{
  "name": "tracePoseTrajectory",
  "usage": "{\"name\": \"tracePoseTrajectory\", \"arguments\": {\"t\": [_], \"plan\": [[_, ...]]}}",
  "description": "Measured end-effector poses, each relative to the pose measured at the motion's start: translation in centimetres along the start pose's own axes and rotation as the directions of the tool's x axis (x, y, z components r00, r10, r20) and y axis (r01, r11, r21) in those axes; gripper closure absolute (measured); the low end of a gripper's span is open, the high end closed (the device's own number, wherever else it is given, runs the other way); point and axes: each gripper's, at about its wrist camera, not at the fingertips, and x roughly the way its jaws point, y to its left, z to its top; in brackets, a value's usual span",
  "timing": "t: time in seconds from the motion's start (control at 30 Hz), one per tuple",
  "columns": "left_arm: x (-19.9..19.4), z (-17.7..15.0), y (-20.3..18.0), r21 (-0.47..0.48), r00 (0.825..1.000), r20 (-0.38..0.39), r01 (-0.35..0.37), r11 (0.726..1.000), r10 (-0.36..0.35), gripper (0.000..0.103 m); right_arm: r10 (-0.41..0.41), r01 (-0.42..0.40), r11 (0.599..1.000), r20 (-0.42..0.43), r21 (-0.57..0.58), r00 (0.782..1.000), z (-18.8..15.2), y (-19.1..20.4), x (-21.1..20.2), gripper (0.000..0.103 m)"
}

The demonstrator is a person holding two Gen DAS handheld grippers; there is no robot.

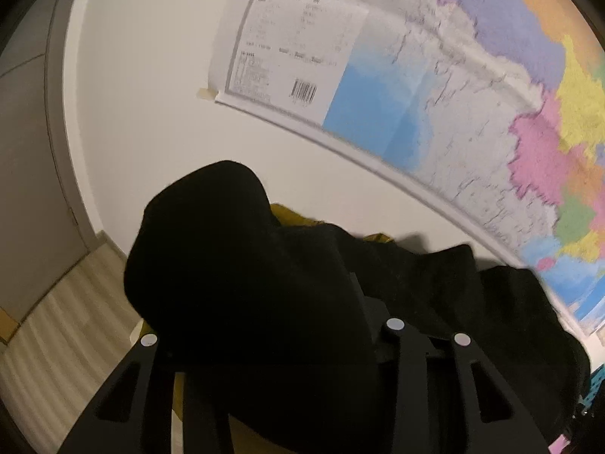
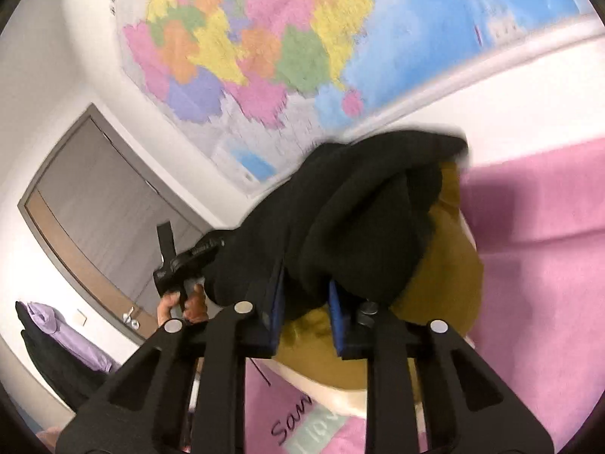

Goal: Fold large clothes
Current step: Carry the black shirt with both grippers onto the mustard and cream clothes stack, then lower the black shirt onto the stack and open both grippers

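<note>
A large black garment [image 1: 245,283] with a mustard-yellow lining [image 2: 446,265] is held up in the air between both grippers. In the left wrist view the black cloth bunches over my left gripper [image 1: 280,325] and hides its fingertips; the jaws look closed on the cloth. In the right wrist view my right gripper [image 2: 304,314] has its blue-padded fingers [image 2: 278,302] pinched on a thick fold of the black garment [image 2: 359,219]. The other hand-held gripper [image 2: 185,261] shows at left, in a hand.
A coloured wall map [image 1: 472,87] hangs on the white wall and also shows in the right wrist view [image 2: 264,38]. A grey door [image 2: 98,219] stands at left. A pink cover [image 2: 548,283] lies below right. Purple and black clothes [image 2: 64,340] hang at lower left. Pale wood floor [image 1: 68,321].
</note>
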Motion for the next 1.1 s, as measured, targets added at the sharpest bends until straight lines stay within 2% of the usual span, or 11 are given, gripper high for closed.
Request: {"name": "tracePoseTrajectory", "arguments": {"t": [0.07, 0.1, 0.17, 0.37, 0.47, 0.53, 0.63, 0.7, 0.77, 0.83, 1.1], "plan": [[1.5, -1.1, 0.3, 0.007, 0.997, -0.04, -0.069, 0.998, 0.07, 0.048, -0.063, 0.063, 0.998, -0.091, 0.0, 0.994, -0.7, -0.8, 1.1, 0.083], [1.6, -1.6, 0.3, 0.014, 0.995, -0.032, -0.095, 0.995, 0.095, 0.037, -0.085, 0.085, 0.996, -0.127, -0.011, 0.988, -1.4, -1.1, 1.5, 0.078], [0.9, -2.4, 0.2, 0.04, 0.986, 0.018, -0.163, 0.986, 0.163, 0.025, -0.105, 0.102, 0.994, -0.136, -0.035, 0.985, -2.2, -1.4, 1.5, 0.072], [-3.3, -3.9, -0.1, 0.072, 0.967, 0.097, -0.243, 0.967, 0.236, 0.019, -0.173, 0.151, 0.977, -0.144, -0.153, 0.974, -0.9, 0.8, 1.0, 0.063], [-7.6, -5.5, -0.7, 0.059, 0.944, 0.208, -0.272, 0.96, 0.255, 0.015, -0.137, 0.093, 0.969, -0.181, -0.23, 0.974, -1.2, 2.8, -0.3, 0.059], [-9.8, -6.3, -1.4, 0.064, 0.942, 0.257, -0.24, 0.969, 0.216, 0.015, -0.101, 0.048, 0.959, -0.177, -0.281, 0.979, -1.1, 4.6, -1.2, 0.059], [-10.8, -7.0, -3.6, 0.136, 0.966, 0.236, -0.143, 0.98, 0.108, 0.012, -0.165, 0.127, 0.907, -0.06, -0.402, 0.984, -0.1, 7.0, -1.6, 0.058], [-10.4, -7.4, -5.5, 0.181, 0.978, 0.203, -0.079, 0.98, 0.041, 0.009, -0.157, 0.131, 0.909, -0.036, -0.397, 0.987, 1.4, 7.3, -0.8, 0.051], [-9.6, -8.0, -7.0, 0.218, 0.981, 0.193, -0.077, 0.973, 0.034, 0.009, -0.192, 0.18, 0.91, 0.004, -0.375, 0.981, 2.8, 7.0, 0.4, 0.044], [-8.2, -8.6, -8.4, 0.25, 0.985, 0.168, -0.079, 0.965, 0.037, 0.009, -0.195, 0.185, 0.93, 0.0, -0.319, 0.981, 3.8, 5.5, 1.7, 0.044], [-5.6, -10.0, -9.4, 0.242, 0.992, 0.12, -0.069, 0.968, 0.041, 0.009, -0.243, 0.21, 0.942, -0.098, -0.262, 0.965, 2.8, 1.3, 4.9, 0.048]]}}
